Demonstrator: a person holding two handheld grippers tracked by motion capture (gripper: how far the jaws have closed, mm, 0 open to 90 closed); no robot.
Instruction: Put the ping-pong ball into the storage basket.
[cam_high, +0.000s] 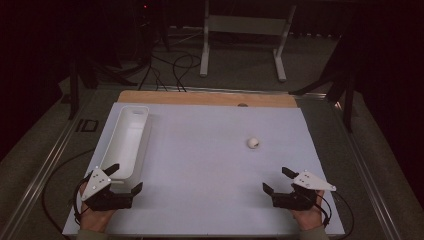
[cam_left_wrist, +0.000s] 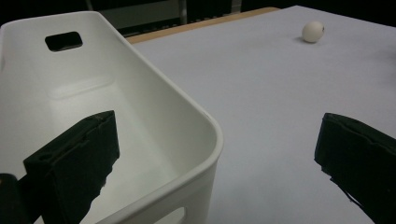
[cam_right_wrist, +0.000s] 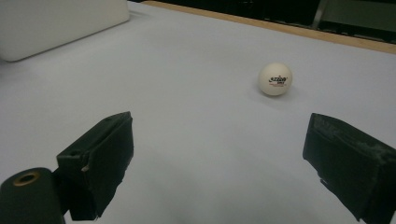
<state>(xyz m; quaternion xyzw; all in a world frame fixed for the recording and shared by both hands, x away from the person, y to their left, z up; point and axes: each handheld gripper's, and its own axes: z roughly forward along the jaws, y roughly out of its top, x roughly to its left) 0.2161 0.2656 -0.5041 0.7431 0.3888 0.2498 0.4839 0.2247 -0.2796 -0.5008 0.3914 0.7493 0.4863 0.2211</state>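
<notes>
In the high view, a white ball (cam_high: 253, 142) is lying on the pale mat (cam_high: 200, 165), well to the right of the long white bin (cam_high: 127, 142), while the left gripper (cam_high: 123, 178) is sitting at the bin's near end and the right gripper (cam_high: 278, 180) nearer than the ball, both spread and gripping nothing. In the left gripper view, one jaw is hanging inside the bin (cam_left_wrist: 140, 112) and the other outside it, with the ball (cam_left_wrist: 312, 31) lying far beyond. In the right gripper view, the ball (cam_right_wrist: 275, 79) is resting ahead of the parted jaws, apart from the bin (cam_right_wrist: 56, 23).

Red logo print, unreadable, on ball (cam_right_wrist: 275, 79)
</notes>
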